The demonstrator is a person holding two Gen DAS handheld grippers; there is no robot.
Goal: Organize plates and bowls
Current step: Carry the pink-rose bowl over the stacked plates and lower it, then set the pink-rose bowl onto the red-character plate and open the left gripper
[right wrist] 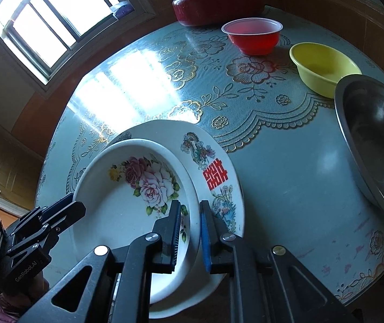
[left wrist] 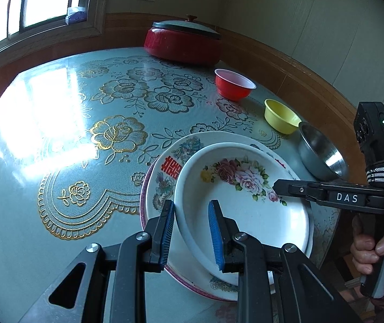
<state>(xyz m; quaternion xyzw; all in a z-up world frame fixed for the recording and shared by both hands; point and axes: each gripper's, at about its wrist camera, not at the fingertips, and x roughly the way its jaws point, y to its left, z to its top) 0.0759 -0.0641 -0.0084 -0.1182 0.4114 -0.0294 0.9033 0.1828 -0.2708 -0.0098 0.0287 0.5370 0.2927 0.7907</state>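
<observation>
The left hand-held gripper [left wrist: 191, 231] straddles the near-left rim of the rose plate [left wrist: 245, 204], one blue pad outside the rim and one inside. The pad on the outside sits against the rim; a gap shows beside the inner one, so I cannot tell whether it truly clamps. The right hand-held gripper [right wrist: 189, 231] straddles the opposite rim of the same plate, jaws narrow with the rim between them; whether the pads press on it is not clear.

The rose plate lies on a larger dragon plate [left wrist: 165, 172], which rests on a pink-edged plate [left wrist: 145, 188] at the near edge of the bench [left wrist: 57, 140]. To the right stands a steel bowl [right wrist: 375, 140], beyond it a yellow bowl [right wrist: 324, 67], then a red bowl [right wrist: 254, 37]. A lidded red pot [left wrist: 184, 40] sits at the far edge.
</observation>
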